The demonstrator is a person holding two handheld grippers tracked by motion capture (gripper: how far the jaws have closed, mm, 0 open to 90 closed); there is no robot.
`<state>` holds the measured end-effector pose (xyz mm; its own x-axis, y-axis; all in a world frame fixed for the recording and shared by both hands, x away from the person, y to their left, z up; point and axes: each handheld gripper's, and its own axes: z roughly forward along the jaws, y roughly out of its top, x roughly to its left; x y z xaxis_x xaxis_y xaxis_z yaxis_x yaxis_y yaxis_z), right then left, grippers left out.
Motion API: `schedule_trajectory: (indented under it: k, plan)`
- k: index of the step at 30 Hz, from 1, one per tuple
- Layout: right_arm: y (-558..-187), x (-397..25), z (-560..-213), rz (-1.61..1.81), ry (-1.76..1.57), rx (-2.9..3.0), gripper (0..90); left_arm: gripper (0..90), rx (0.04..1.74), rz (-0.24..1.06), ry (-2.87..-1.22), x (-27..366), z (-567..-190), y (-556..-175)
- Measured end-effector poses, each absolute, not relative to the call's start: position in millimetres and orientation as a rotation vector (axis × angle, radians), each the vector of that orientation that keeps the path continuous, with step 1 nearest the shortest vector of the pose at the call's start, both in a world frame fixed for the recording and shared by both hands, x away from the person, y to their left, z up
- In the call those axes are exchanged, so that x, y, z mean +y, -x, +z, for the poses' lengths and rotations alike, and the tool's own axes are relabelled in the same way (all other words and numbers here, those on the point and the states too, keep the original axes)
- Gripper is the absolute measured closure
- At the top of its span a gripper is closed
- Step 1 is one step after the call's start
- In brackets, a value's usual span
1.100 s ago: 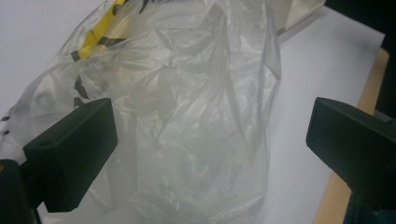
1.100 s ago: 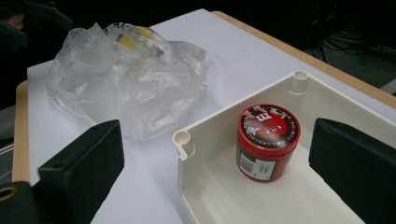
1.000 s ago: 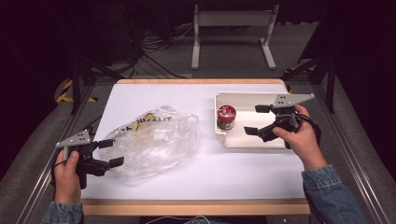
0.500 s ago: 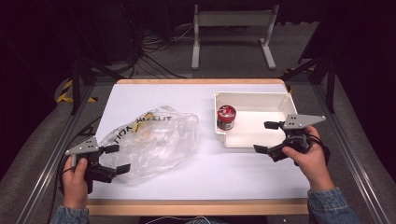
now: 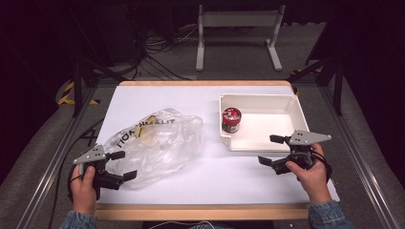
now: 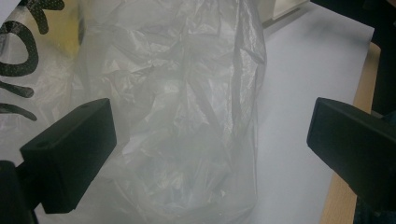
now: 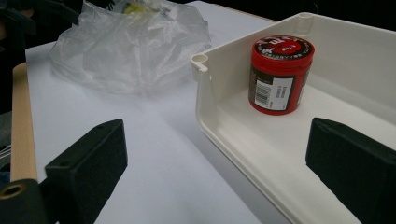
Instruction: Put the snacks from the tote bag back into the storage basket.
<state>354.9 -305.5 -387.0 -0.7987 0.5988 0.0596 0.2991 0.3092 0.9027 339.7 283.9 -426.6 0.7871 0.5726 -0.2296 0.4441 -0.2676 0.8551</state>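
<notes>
Black block lettering ran across the clear plastic bag (image 5: pixel 157 143), but the crumpling broke it up; just beyond the left gripper's (image 6: pixel 210 154) near jaw I could make out only what looked like "ON" on the film. Ahead of the right gripper (image 7: pixel 215 172), between its jaws, the red jar (image 7: pixel 279 74) carried a white barcode label with small digits too fine to read, and white print circling its lid stayed illegible.

Lab or recording studio: dark room, loose floor cables (image 5: pixel 157 47), metal stand (image 5: pixel 239 28), white-topped bench (image 5: pixel 215 176), hazard tape (image 5: pixel 67 95).
</notes>
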Motion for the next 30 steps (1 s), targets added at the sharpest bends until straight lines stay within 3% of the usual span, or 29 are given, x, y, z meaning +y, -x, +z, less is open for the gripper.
schedule_trajectory:
  k: [15, 30]
  plan:
    - [-359, -308, -429, 1.466, -0.868, 2.271, 1.8, 1.9, 0.811, 0.156, -1.904, 282, -442, -344]
    - [-359, -302, -443, 1.309, -0.956, 2.329, 3.2, 1.9, 0.845, 0.182, -1.931, 279, -452, -348]
